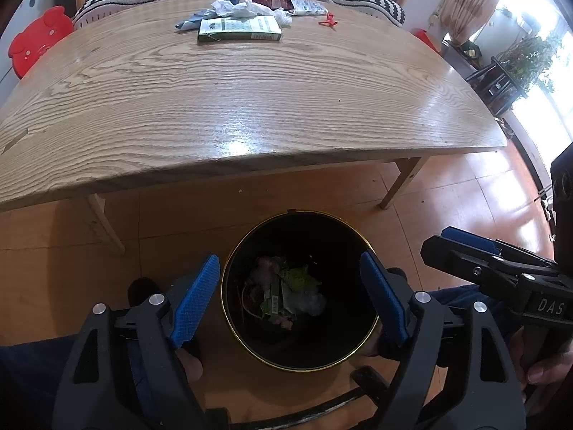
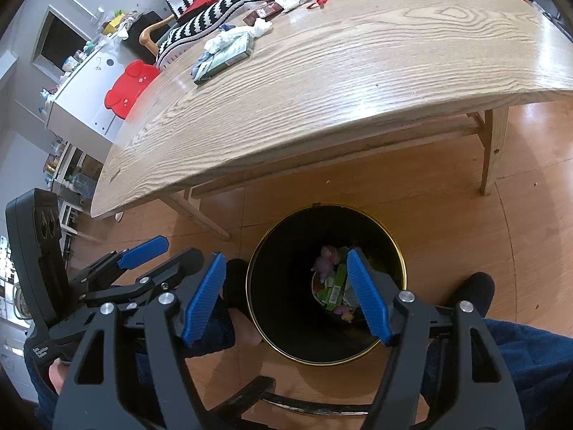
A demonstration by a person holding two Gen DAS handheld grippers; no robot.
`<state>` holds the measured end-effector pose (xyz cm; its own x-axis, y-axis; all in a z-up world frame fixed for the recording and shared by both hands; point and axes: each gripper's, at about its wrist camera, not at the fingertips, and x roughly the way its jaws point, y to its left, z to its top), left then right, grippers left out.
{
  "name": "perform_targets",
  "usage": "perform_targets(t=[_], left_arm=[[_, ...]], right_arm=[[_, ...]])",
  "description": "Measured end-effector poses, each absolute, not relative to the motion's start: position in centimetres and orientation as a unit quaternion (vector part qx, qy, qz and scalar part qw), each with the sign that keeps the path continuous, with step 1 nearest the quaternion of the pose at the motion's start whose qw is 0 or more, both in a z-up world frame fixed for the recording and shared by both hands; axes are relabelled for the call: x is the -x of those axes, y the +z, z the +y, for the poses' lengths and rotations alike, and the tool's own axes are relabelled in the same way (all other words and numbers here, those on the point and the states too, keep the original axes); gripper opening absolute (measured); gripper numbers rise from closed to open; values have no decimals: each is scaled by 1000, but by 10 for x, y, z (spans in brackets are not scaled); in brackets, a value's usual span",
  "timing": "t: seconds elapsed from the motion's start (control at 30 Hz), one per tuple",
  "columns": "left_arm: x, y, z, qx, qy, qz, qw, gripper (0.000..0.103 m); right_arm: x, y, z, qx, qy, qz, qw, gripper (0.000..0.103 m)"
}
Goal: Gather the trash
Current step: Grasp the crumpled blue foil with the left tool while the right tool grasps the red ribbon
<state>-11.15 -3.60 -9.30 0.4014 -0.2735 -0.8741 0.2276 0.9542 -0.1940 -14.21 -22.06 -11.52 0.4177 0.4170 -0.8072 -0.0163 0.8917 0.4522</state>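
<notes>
While both grippers hang open and empty, the black bin (image 1: pixel 361 351) with a gold rim sits below. Crumpled wrappers (image 1: pixel 286 292) lie inside it.

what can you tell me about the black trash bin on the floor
The black trash bin is round and dark inside, with a thin gold rim. It stands upright and lidless on the orange wood floor, just off the wooden table's near edge. Crumpled wrappers and tissue lie at its bottom. Nothing visibly touches its rim.
</notes>
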Motion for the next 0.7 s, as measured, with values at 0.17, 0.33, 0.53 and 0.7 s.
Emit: perform_targets(t=[0.17, 0.33, 0.53, 0.7], left_arm=[[103, -75, -30, 29, -150, 520, 840, 79], [61, -33, -23, 8, -133, 490, 862, 79], [-18, 8, 1, -42, -59, 436, 897, 86], [-95, -3, 25, -38, -31, 445, 894, 86]], right_arm=[[131, -93, -224, -188, 137, 507, 830, 69], [90, -52, -228, -177, 134, 478, 850, 72], [16, -20, -238, -157, 105, 455, 870, 75], [-55, -29, -253, -148, 66, 465, 871, 78]])
